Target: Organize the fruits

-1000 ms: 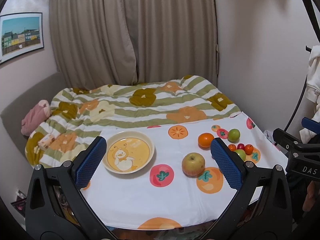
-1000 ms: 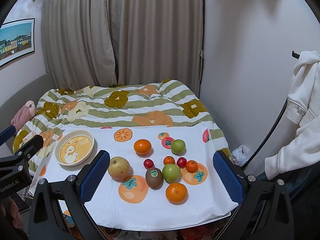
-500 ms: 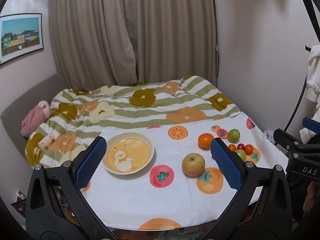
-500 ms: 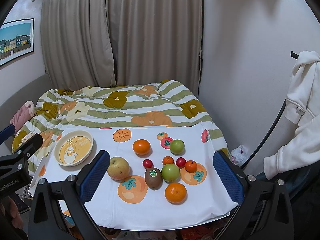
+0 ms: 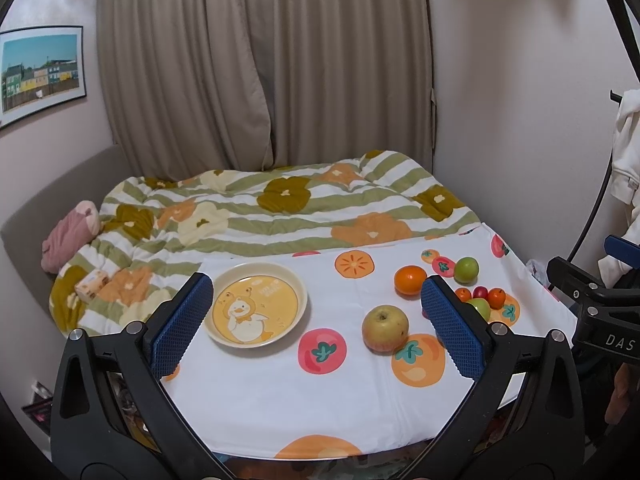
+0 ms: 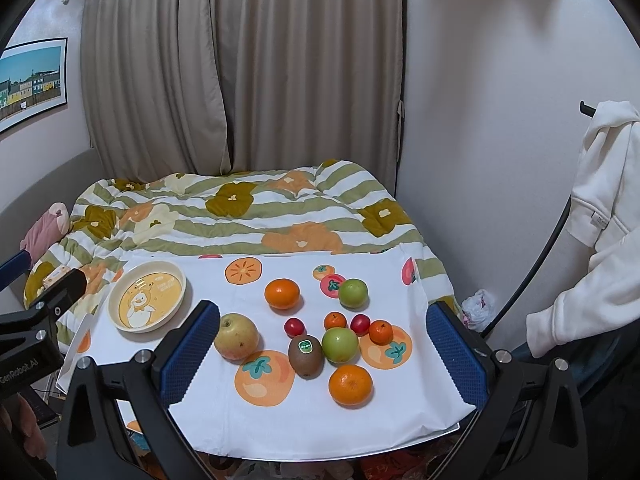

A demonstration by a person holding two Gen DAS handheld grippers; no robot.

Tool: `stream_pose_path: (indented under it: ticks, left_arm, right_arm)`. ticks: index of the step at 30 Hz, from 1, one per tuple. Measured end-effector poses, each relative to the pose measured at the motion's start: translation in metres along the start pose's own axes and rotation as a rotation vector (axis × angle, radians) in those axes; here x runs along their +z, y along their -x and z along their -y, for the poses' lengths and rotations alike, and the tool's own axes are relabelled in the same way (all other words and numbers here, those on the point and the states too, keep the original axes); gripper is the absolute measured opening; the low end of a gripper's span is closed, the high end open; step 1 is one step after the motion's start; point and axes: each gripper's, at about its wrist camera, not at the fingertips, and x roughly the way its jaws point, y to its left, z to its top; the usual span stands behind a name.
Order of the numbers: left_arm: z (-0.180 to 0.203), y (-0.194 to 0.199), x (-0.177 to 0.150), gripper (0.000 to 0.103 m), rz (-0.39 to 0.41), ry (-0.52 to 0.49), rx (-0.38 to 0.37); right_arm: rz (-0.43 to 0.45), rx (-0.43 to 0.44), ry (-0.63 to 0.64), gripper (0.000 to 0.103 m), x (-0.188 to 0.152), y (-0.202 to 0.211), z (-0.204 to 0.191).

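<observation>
A cream plate with a duck picture (image 5: 256,305) (image 6: 147,296) sits empty at the table's left. A yellow apple (image 5: 385,327) (image 6: 236,336), two oranges (image 6: 282,293) (image 6: 350,385), a kiwi (image 6: 306,356), two green fruits (image 6: 353,292) (image 6: 340,345), small red fruits (image 6: 294,327) and small tangerines (image 6: 381,331) lie loose on the fruit-print cloth (image 6: 280,420). My left gripper (image 5: 316,328) is open and empty above the near table edge. My right gripper (image 6: 320,354) is open and empty, held above the fruit cluster.
A bed with a striped floral quilt (image 5: 280,212) lies behind the table. A pink plush (image 5: 68,236) lies at its left. A white hoodie (image 6: 600,208) hangs at the right by the wall. Curtains (image 6: 240,80) close off the back.
Both views have shifted only slightly; the right gripper view has edged a little toward the fruits. No fruit has moved.
</observation>
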Motion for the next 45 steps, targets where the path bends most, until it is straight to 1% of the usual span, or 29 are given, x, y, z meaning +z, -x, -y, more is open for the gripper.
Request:
stream_pose_path:
  ticks: [16,24,29,31,35,40,45]
  left_arm:
    - [0.000,-0.001,-0.001,0.103,-0.005,-0.002,0.001]
    - [-0.007,-0.006,-0.001,0.103,-0.028,-0.031,-0.025]
    - [-0.014,-0.015,-0.001,0.103,-0.050,-0.050,-0.081]
    - [-0.015,-0.022,-0.003,0.103,-0.066,-0.066,-0.104]
    - [-0.016,-0.040,-0.012,0.103,-0.097,-0.103,-0.166]
    - [-0.011,-0.077,-0.031,0.103,-0.159,-0.166,-0.276]
    - [0.004,-0.116,-0.051,0.103,-0.223,-0.221,-0.331]
  right_arm:
    - [-0.004,-0.002,-0.002,0.103,0.000,0.000,0.000]
    - [-0.013,-0.003,-0.022,0.103,-0.002,0.000,0.003]
    - [-0.033,-0.005,-0.081,0.103,-0.006,0.001,0.007]
    - [-0.049,-0.023,-0.100,0.103,-0.008,-0.002,-0.003]
    - [-0.087,-0.068,-0.131,0.103,-0.018,-0.013,-0.007]
    - [-0.131,-0.122,-0.165,0.103,-0.036,-0.034,-0.009]
    - [-0.171,-0.144,-0.196,0.103,-0.064,-0.064,-0.003]
